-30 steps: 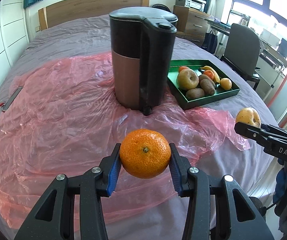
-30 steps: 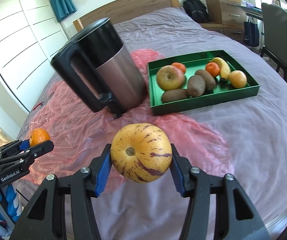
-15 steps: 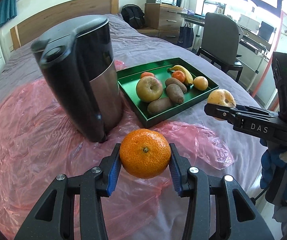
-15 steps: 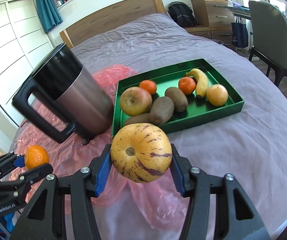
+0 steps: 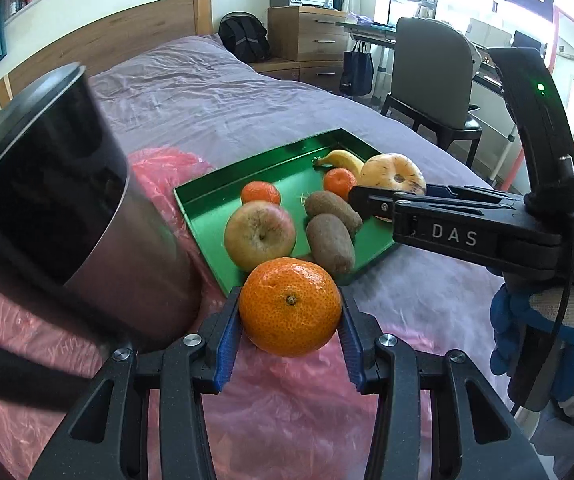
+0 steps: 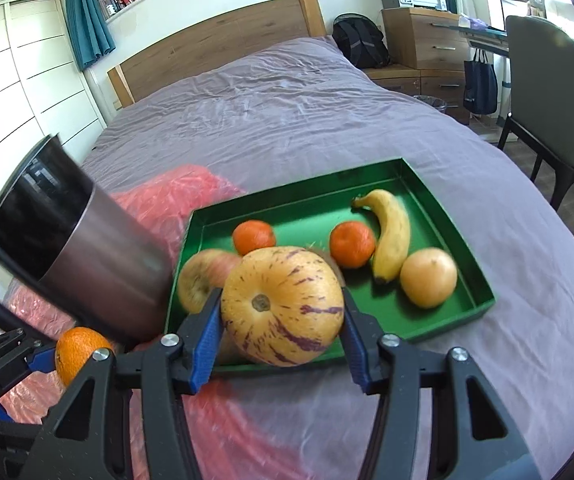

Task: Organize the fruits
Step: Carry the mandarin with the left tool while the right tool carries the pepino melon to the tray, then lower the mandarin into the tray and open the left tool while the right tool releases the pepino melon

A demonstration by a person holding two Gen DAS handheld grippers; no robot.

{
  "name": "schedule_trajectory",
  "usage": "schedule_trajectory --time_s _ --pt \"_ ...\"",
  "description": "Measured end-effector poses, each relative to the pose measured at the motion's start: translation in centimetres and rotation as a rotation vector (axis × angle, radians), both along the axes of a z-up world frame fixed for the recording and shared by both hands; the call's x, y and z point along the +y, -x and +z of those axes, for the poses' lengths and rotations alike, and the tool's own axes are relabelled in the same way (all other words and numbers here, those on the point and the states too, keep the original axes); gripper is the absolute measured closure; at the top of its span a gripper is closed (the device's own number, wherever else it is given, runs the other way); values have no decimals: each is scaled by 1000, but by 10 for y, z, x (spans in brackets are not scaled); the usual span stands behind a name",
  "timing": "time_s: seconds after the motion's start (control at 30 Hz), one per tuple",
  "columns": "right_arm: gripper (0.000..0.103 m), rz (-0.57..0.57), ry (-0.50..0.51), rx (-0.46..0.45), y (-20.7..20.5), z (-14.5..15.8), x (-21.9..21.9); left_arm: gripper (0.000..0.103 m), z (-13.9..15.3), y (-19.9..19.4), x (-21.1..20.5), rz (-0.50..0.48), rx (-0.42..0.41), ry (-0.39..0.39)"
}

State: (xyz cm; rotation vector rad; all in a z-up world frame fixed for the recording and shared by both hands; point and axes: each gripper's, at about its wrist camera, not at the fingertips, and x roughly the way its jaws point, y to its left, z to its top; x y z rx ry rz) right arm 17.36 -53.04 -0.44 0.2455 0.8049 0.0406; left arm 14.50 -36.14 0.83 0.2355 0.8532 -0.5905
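Mandarin [image 5: 291, 306] sits clenched between the left gripper [image 5: 290, 322] pads; striped pepino melon [image 6: 283, 306] is clamped in the right gripper [image 6: 282, 332], both just short of the green tray [image 6: 439, 188], apparently for sorting there.

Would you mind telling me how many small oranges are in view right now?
3. One small orange is clamped in the left gripper. Two lie in the green tray: one near its back left, one beside the banana. Others may be hidden behind larger fruit.
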Motion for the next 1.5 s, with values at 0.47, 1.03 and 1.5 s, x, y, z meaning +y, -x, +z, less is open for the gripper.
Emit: schedule_trajectory --time_s 0.47,1.03,1.5 --pt "31 -43 20 -21 -79 -20 -45 64 -16 -57 -64 -23 -41 -20" --pt "30 -36 80 -4 -117 -59 -65 63 -59 -76 -110 -53 -62 -119" --pt "21 -62 93 -16 -99 -59 -67 46 -50 -58 -105 -42 -87 -103"
